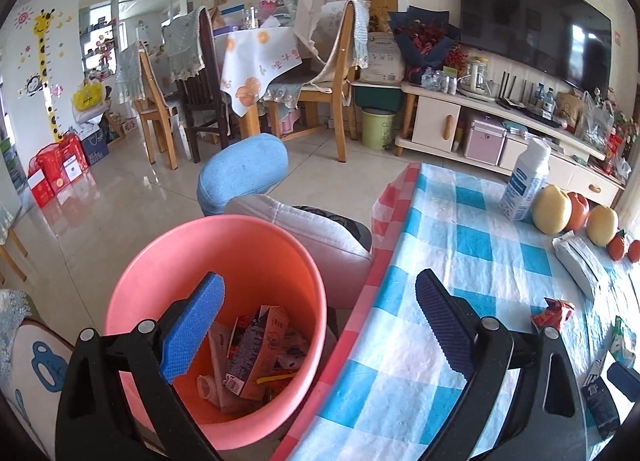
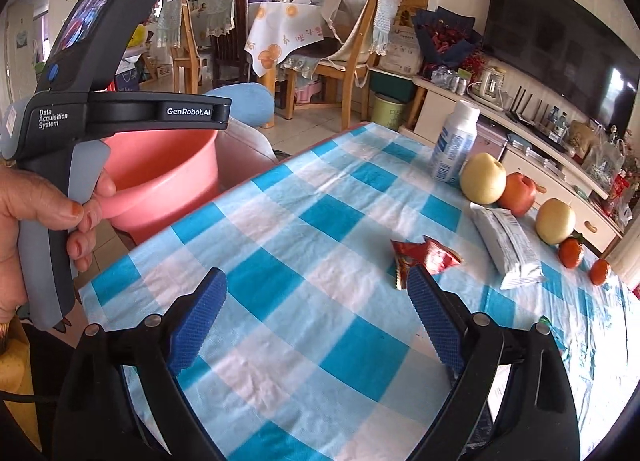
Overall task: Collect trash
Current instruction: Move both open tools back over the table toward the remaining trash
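Observation:
A pink bin stands on the floor at the table's left edge and holds several cartons and wrappers. My left gripper is open and empty, over the bin's right rim and the table edge. A crumpled red wrapper lies on the blue checked tablecloth; it also shows in the left wrist view. My right gripper is open and empty above the cloth, its right fingertip just below the wrapper. The bin shows at left, behind the hand-held left gripper body.
On the table's far side stand a white bottle, two pears, an apple, two tangerines and a white packet. A white cushioned seat and a blue stool stand beyond the bin.

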The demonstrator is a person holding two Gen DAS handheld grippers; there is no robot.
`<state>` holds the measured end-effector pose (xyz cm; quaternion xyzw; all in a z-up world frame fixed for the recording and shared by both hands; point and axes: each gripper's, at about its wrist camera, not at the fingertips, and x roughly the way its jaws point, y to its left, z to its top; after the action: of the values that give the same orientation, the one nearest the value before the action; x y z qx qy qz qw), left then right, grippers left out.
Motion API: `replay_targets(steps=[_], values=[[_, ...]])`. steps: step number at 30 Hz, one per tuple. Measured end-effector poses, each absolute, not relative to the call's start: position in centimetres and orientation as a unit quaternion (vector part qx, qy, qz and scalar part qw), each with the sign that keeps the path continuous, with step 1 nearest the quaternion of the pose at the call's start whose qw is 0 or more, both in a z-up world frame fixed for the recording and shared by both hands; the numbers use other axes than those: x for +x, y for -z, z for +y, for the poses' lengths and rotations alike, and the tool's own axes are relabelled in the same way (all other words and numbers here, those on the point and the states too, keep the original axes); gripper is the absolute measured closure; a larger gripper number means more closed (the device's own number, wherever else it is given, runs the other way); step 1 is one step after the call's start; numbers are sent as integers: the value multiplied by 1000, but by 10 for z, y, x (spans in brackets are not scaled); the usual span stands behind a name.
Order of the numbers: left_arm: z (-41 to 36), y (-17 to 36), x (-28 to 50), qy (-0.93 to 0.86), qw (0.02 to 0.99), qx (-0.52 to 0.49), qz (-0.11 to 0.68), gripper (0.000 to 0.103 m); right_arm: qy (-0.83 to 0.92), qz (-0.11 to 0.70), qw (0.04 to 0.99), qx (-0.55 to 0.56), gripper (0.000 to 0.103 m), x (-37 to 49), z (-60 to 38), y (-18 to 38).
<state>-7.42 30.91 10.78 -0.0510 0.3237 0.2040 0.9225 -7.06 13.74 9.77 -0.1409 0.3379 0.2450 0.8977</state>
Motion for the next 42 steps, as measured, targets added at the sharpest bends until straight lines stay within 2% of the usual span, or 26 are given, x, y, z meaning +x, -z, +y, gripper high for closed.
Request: replay_targets(steps=[31,42], values=[[205,-95,-51,-149,927,85,332,7,-208,331,916,-84,9,-77,42,-94],[176,-93,-50,-91,935,82,334,7,-190,336,921,-58,9,-73,2,-94]])
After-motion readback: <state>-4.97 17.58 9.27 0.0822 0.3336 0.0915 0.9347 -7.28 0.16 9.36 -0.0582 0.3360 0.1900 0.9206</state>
